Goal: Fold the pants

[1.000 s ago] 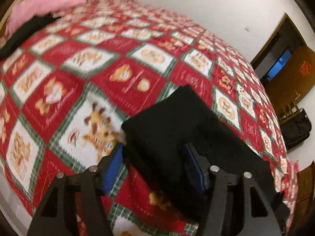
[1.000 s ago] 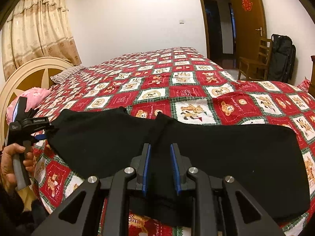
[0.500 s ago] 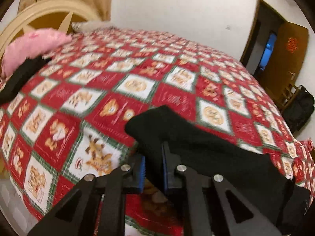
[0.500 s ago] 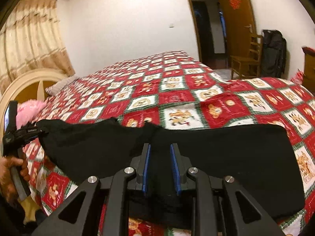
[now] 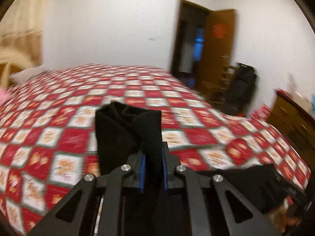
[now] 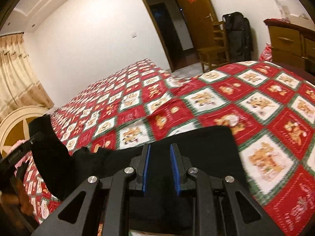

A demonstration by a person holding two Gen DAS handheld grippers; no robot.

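The black pants (image 6: 206, 147) lie along the near edge of the red patchwork bed quilt (image 6: 216, 98). My right gripper (image 6: 160, 157) is shut on their near edge, dark cloth filling the gap between its blue pads. One end of the pants (image 5: 118, 129) is lifted off the quilt (image 5: 177, 102) and stands bunched above my left gripper (image 5: 153, 151), which is shut on it. In the right wrist view that left gripper (image 6: 19, 153) shows at the far left, a hand (image 6: 21, 202) on its handle and cloth hanging from it.
Beyond the bed's far corner are an open brown door (image 6: 195, 13), a wooden chair (image 6: 214, 49) and a black bag (image 6: 238, 33). A wooden dresser (image 6: 289, 41) stands at the right. A cream headboard (image 6: 13, 120) and curtain (image 6: 15, 74) are at the left.
My left gripper closed on the pants' end, then lifted it and swung it to the right, rolling as it went. My right gripper kept its grip and shifted sideways with the cloth.
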